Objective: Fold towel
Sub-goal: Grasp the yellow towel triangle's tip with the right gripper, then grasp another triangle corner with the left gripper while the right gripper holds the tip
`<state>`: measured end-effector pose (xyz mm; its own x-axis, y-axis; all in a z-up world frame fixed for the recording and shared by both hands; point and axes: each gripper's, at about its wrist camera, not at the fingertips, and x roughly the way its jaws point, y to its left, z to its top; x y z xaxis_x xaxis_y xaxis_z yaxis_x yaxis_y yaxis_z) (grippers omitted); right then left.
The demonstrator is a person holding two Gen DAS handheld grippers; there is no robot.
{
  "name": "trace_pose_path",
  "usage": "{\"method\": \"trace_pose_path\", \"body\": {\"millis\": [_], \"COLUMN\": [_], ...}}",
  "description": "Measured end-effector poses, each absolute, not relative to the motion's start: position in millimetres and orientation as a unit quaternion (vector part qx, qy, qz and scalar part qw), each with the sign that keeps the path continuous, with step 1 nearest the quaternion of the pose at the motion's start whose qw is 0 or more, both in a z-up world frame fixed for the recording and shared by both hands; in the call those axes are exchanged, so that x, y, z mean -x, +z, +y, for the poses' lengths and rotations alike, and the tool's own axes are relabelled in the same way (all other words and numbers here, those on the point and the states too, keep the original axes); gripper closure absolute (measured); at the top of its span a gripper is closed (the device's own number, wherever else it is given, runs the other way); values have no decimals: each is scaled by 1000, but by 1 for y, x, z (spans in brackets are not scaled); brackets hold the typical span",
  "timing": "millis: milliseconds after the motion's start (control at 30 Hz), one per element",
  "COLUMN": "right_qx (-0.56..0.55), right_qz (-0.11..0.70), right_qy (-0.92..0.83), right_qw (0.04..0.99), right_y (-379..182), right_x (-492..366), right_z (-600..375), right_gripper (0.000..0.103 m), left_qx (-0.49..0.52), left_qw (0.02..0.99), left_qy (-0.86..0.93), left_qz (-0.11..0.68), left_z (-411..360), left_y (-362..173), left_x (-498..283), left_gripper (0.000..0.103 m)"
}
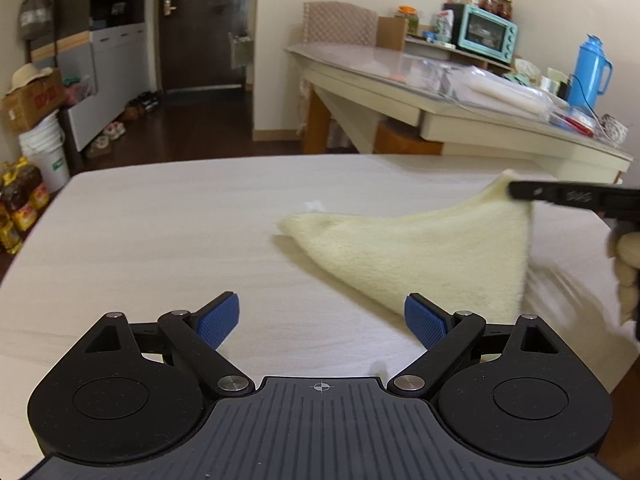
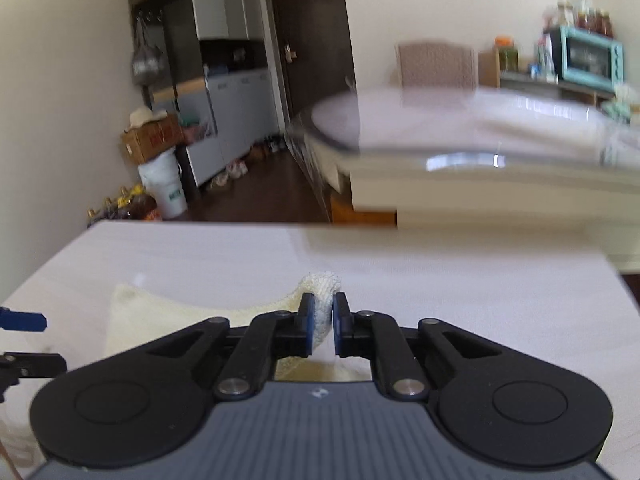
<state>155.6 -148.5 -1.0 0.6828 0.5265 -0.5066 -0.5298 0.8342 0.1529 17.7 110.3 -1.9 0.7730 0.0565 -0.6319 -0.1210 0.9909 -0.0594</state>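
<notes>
Two tongs share this moment over one pale yellow towel (image 1: 420, 248) on a whitish wood-grain tabletop (image 1: 168, 232). The right tongs (image 2: 323, 316) are clamped on a bunched corner of the towel, the fabric squeezed between their blue pads (image 2: 307, 320) and bulging out above them. In the left wrist view that corner is lifted off the tabletop, so the cloth hangs from it in a rough triangle whose lower edge and far left tip lie on the surface. The right tongs enter that view from the right edge as a black bar (image 1: 576, 196) touching the raised corner, with part of a gloved hand (image 1: 626, 272) below it.

The left tongs (image 1: 322, 320) stand wide apart, nothing between their blue pads (image 1: 218, 320); they hover above bare tabletop with the towel's nearest hanging edge just beyond the right-hand pad.

Behind, a second table (image 1: 460, 92) carries a teal toaster oven (image 1: 486, 32) and a blue thermos (image 1: 590, 72).
</notes>
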Motion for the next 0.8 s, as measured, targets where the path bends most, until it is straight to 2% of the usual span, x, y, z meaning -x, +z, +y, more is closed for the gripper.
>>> {"method": "trace_pose_path", "body": {"millis": [200, 433, 500, 533, 800], "right_qx": [38, 107, 121, 128, 134], "right_qz": [254, 271, 285, 290, 244], "right_qy": [484, 599, 613, 614, 553], "right_qw": [837, 746, 727, 723, 785], "right_y": [24, -5, -11, -12, 10], "right_x": [-79, -13, -10, -11, -63], "right_z": [-85, -17, -11, -9, -33], "right_gripper": [93, 93, 87, 79, 63], "left_qx": [55, 65, 68, 70, 83], "left_qw": [940, 934, 933, 933, 943], "left_qy": [116, 155, 156, 155, 82], "left_qz": [317, 315, 317, 318, 313], "left_z": [154, 179, 181, 182, 173], "left_y": [9, 12, 10, 10, 10], "left_x": [17, 49, 54, 55, 32], "left_gripper": [10, 10, 10, 10, 10]}}
